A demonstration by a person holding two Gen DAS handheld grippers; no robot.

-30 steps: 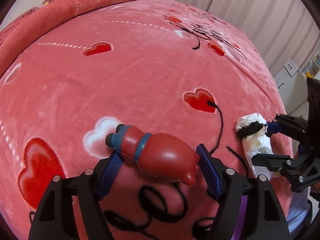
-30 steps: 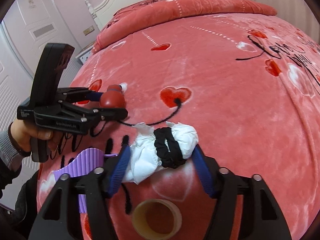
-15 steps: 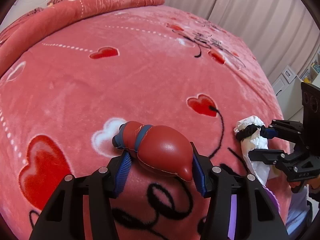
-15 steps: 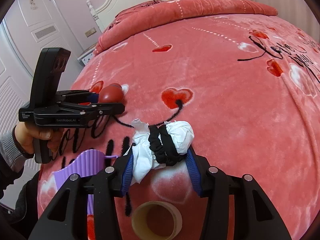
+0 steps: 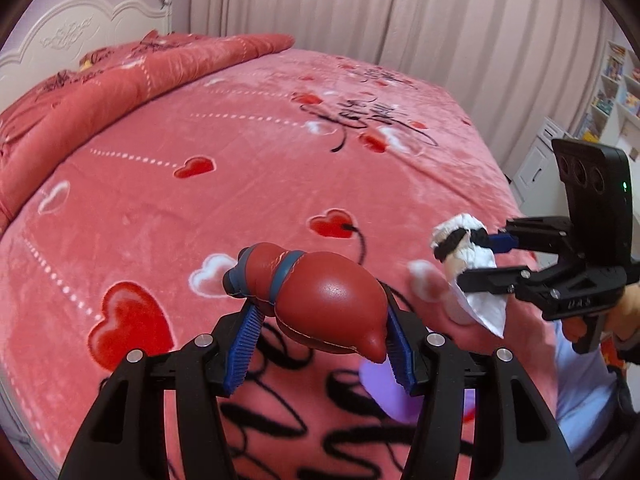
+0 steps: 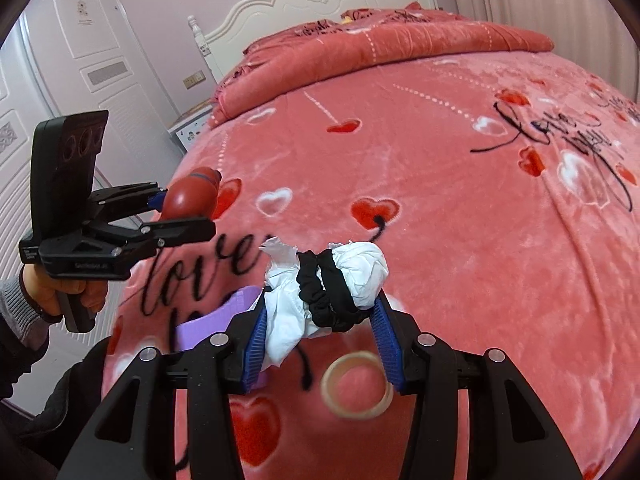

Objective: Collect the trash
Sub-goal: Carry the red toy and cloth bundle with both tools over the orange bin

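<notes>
Red toy [image 5: 320,304] pinched crosswise in L claw [image 5: 320,344]; R claw [image 6: 320,332] pinches tissue wad [image 6: 320,284].

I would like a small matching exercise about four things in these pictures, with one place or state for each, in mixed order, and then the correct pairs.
Things:
1. red toy
2. white tissue wad with a black band
3. tape ring
4. purple item

Places or states:
A. lies on the pink blanket, below the right hand-held gripper
B. clamped in the left hand-held gripper
C. clamped in the right hand-held gripper
D. lies on the blanket, partly hidden behind a blue pad

Pairs: 1-B, 2-C, 3-A, 4-D
</notes>
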